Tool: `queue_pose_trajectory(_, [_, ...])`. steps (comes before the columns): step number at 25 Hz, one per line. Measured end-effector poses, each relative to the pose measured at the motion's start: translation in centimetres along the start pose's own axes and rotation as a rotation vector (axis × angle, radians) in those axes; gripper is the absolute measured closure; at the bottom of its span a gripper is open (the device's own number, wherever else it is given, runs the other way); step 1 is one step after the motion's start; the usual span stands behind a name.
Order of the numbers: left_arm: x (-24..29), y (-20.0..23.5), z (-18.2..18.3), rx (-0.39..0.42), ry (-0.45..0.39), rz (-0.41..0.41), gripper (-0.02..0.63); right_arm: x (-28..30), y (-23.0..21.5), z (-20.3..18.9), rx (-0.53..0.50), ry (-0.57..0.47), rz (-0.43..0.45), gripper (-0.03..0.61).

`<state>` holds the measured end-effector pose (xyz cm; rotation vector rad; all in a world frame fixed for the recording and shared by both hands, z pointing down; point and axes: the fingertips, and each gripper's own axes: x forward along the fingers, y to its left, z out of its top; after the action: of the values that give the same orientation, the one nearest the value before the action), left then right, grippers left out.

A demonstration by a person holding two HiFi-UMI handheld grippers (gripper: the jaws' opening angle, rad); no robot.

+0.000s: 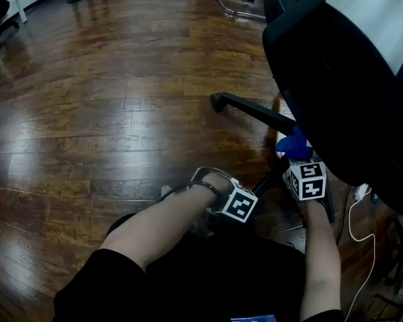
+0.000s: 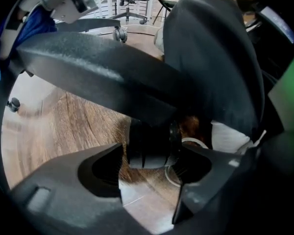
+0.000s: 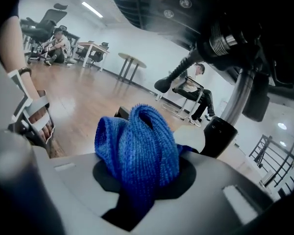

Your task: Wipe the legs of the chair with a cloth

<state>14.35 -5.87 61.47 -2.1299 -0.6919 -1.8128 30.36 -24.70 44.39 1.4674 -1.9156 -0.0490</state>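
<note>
Two fingers, right gripper [image 3: 142, 190]: clamped on bunched blue knitted cloth [image 3: 137, 141]
Left gripper [image 2: 151, 173]: fingers apart
Risk: cloth may snag on black plastic chair leg [image 1: 255, 111], pull free

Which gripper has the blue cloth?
The right gripper: its jaws are shut on the bunched blue cloth. The left gripper has its jaws apart with nothing between them.
</note>
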Motion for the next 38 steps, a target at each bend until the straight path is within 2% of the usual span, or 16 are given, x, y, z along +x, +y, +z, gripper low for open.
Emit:
queue_pose_trajectory(4, [0.1, 0.0, 0.0, -0.013, 0.001, 0.006, 0.305, -1.7, 3.4, -0.3, 0.048, -0.025, 0.051, 0.49])
queue_pose_trajectory(7, [0.1, 0.0, -0.3, -0.024, 0.013, 0.008, 0.305, -3.0, 7.9, -0.6, -0.029, -0.006, 0.126, 0.488])
queue_pose_trajectory(14, [0.5, -0.3, -0.1, -0.037, 0.053, 0.023, 0.305, -6.1, 16.8, -1.5, -0.15, 0.066, 0.384, 0.486])
queue_pose_trajectory(16, [0.3, 0.0, 0.0, -0.033, 0.051, 0.031, 0.305, -6.5, 17.5, -1.6, -0.185, 0.069, 0.464, 0.488])
queue_pose_trajectory(18, [0.2, 0.2, 0.2, -0.034, 0.044, 0.03, 0.305, -6.2, 16.6, -1.2, -0.174, 0.068, 0.497, 0.49])
queue_pose_trajectory(21, [0.0, 0.1, 0.0, -0.03, 0.028, 0.012, 0.305, -4.7, 13.8, -0.6, -0.149, 0.073, 0.427, 0.492])
queue_pose_trajectory(24, [0.1, -0.2, 0.1, -0.018, 0.002, -0.007, 0.305, -2.3, 7.6, -0.6, -0.139, 0.034, 0.254, 0.492])
queue_pose_trajectory(26, [0.2, 0.1, 0.5, -0.001, -0.012, 0.002, 0.305, -0.7, 3.0, -0.2, -0.088, 0.013, 0.151, 0.492])
queue_pose_trajectory(28, [0.3, 0.4, 0.9, 0.019, -0.026, 0.011, 0.305, 0.4, -0.3, 0.4, -0.03, 0.008, 0.087, 0.491])
queue_pose_trajectory(30, [0.4, 0.4, 0.9, 0.027, -0.029, 0.008, 0.305, 0.8, -1.7, 0.8, 0.007, 0.005, 0.051, 0.491])
queue_pose_trajectory(32, [0.5, 0.3, 1.0, 0.03, -0.032, 0.006, 0.305, 0.7, -1.4, 0.3, -0.002, -0.001, 0.021, 0.491])
queue_pose_trajectory(34, [0.5, 0.4, 0.8, 0.024, -0.029, 0.008, 0.305, -0.1, 0.1, 0.0, -0.005, -0.018, 0.04, 0.491])
queue_pose_trajectory(35, [0.5, 0.4, 0.5, 0.015, -0.023, 0.01, 0.305, -0.8, 1.4, 0.0, 0.01, -0.029, 0.082, 0.491])
queue_pose_trajectory(38, [0.2, 0.2, -0.4, -0.017, -0.002, 0.018, 0.305, -3.6, 7.5, -0.4, 0.034, -0.024, 0.281, 0.491])
